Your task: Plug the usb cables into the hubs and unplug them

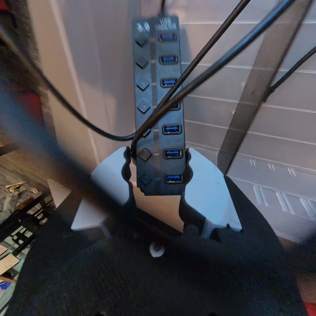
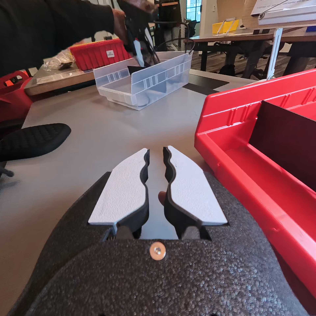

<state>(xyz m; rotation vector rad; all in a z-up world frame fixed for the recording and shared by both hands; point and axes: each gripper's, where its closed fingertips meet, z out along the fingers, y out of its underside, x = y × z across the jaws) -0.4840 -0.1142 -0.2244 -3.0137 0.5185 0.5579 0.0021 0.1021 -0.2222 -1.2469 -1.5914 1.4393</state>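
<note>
Left gripper (image 1: pixel 158 152) clamps black USB hub (image 1: pixel 159 106), cables (image 1: pixel 196 75) trailing; right gripper (image 2: pixel 156 149) slightly parted, empty, near red bin (image 2: pixel 239 119)

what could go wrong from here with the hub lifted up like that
1. The left tongs pinch only the near end of the USB hub, so it could pivot or slip.
2. Black cables drape across its ports and could snag.
3. The right tongs hold nothing, so nothing steadies the hub.

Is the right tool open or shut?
Open and empty: the right tool shows a bare gap between its fingers, above the grey table.
</note>
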